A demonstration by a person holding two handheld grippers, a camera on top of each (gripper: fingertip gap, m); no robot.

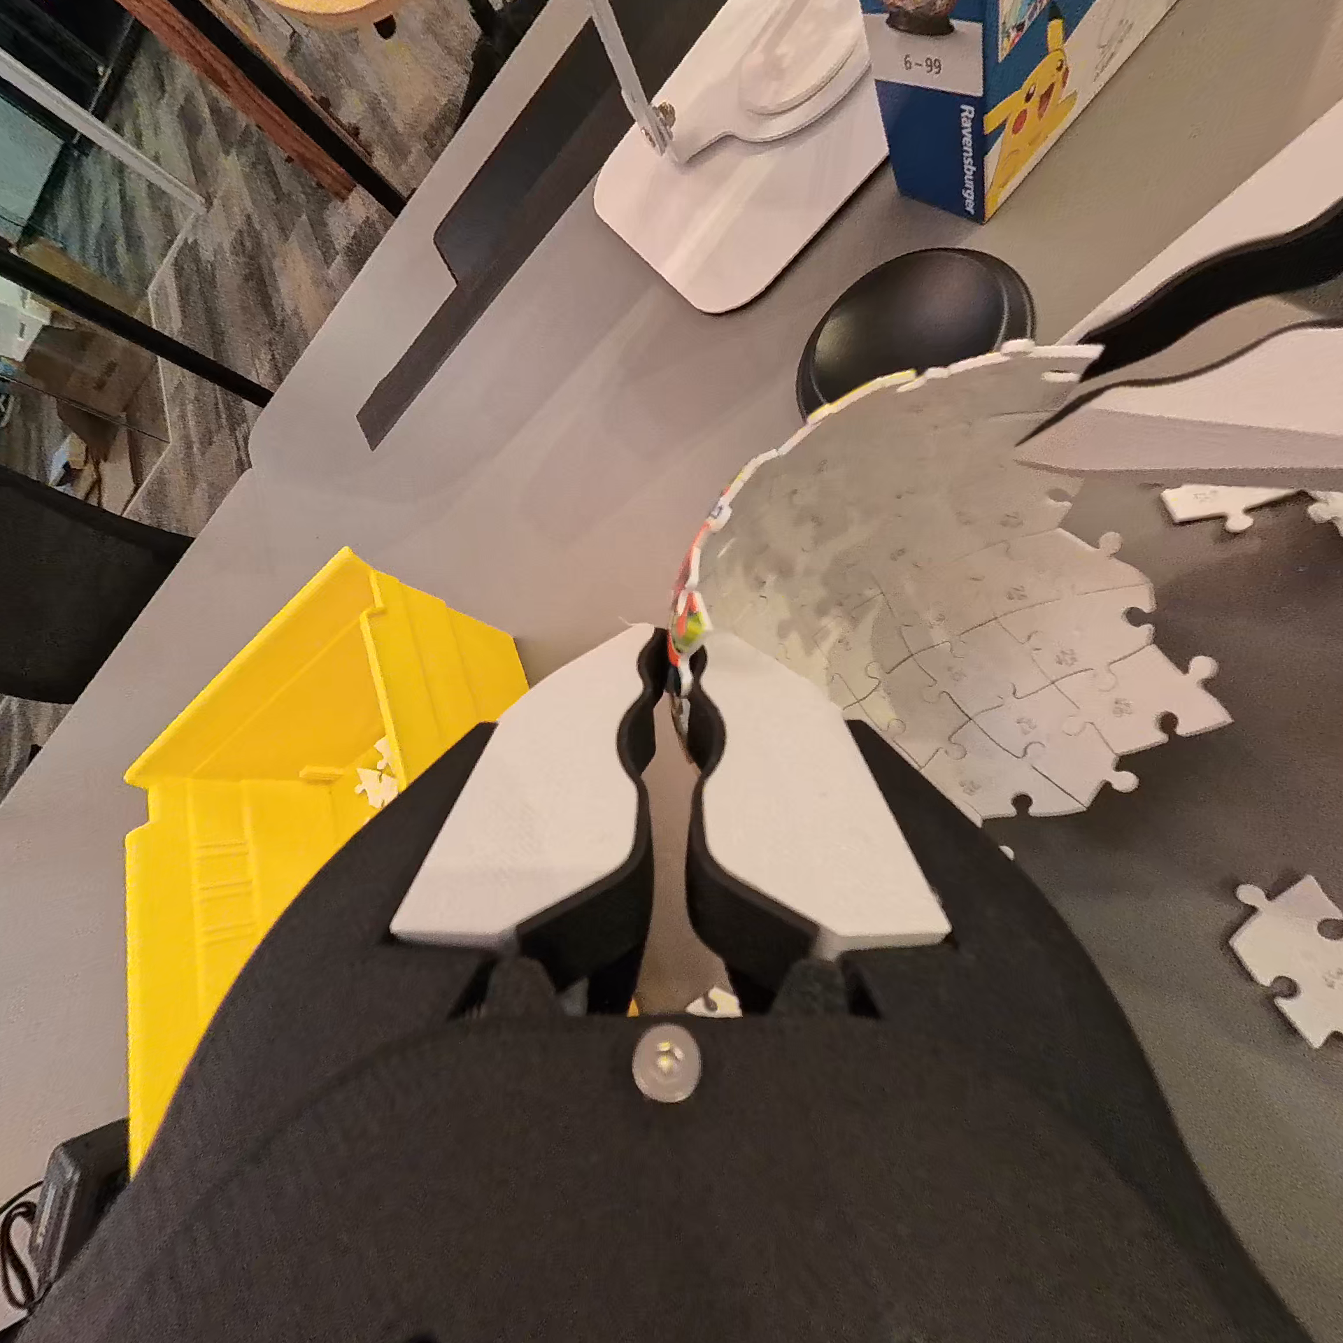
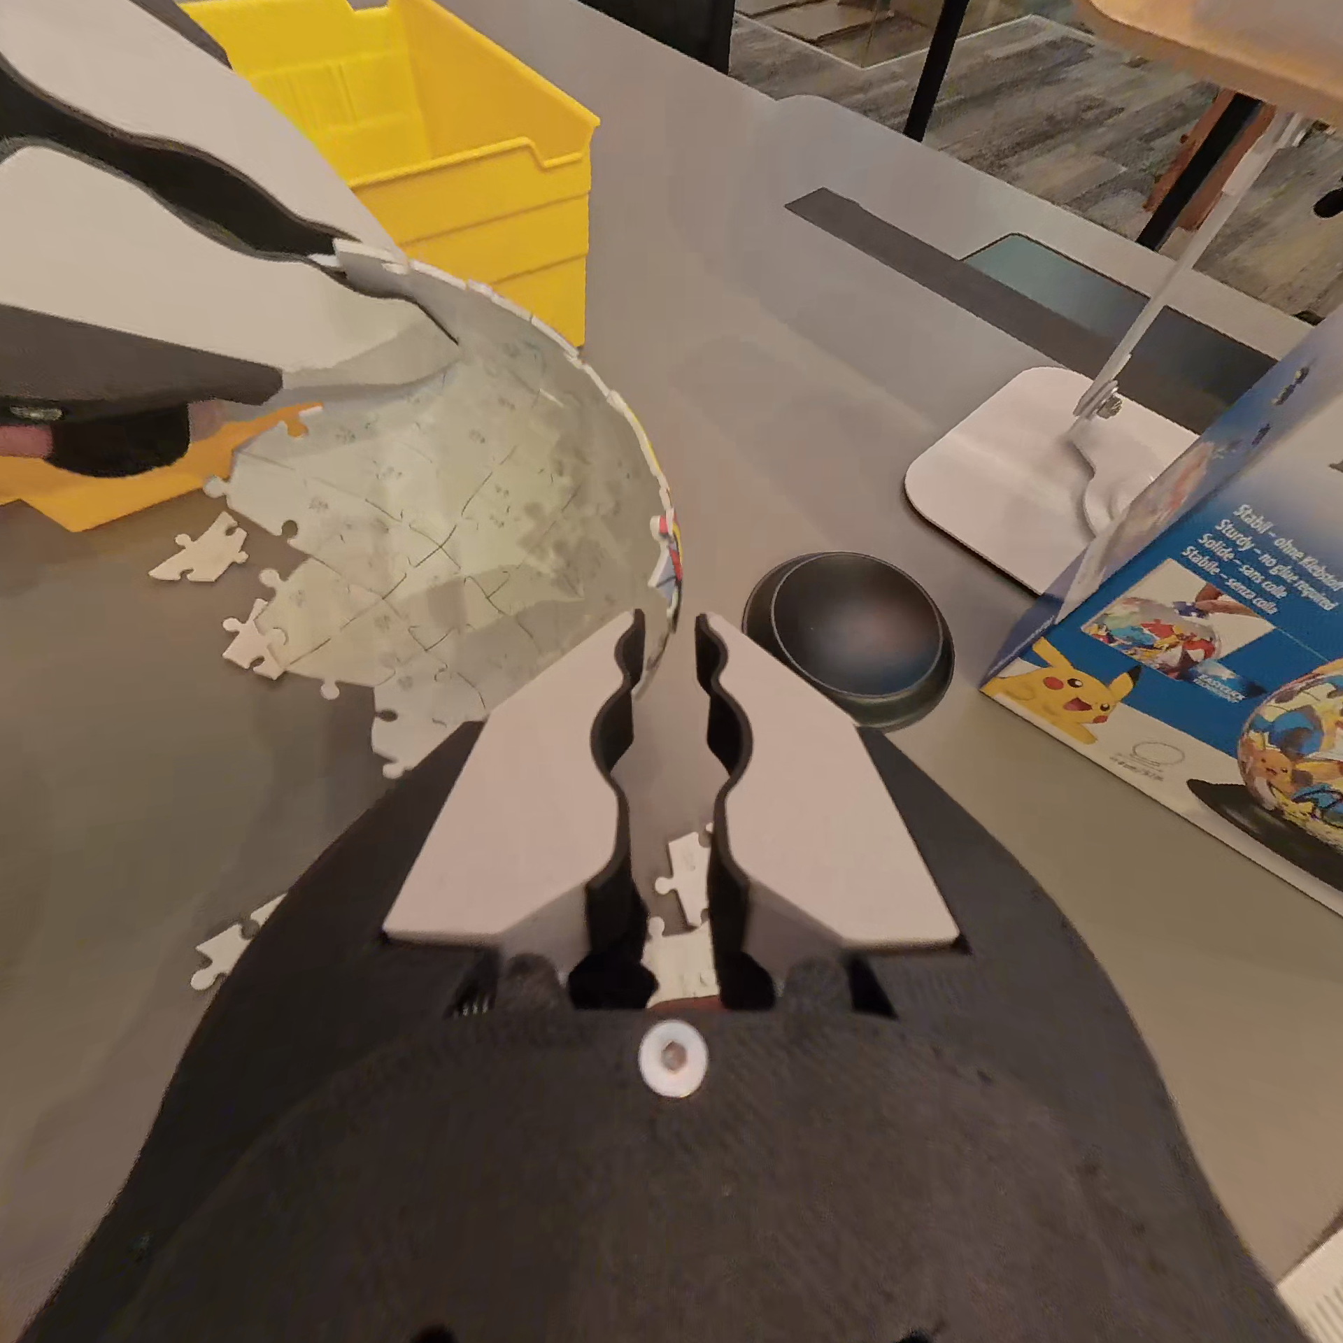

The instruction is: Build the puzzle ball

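A half-built puzzle ball shell [image 1: 945, 581], with its pale inside facing me and a coloured outer rim, stands tilted on the grey table. My left gripper [image 1: 679, 658] is shut on the shell's coloured rim; it also shows in the right wrist view [image 2: 341, 261], pinching the shell [image 2: 450, 509] at the upper left. My right gripper [image 2: 668, 632] has its jaws a narrow gap apart, with the shell's rim at its tips. In the left wrist view it [image 1: 1057, 403] straddles the shell's upper edge. Loose white pieces [image 2: 207, 545] [image 1: 1293, 959] lie around the shell, one [image 2: 687, 879] under my right gripper.
A yellow bin [image 1: 291, 727] [image 2: 450, 145] stands left of the shell. A black domed stand [image 1: 916, 320] [image 2: 850, 639] sits behind it. The blue puzzle box [image 1: 981, 109] [image 2: 1163, 654] and a white stand base [image 1: 727, 182] [image 2: 1017, 472] are farther back. The tips of one gripper are about 10 cm away from the tips of the other.
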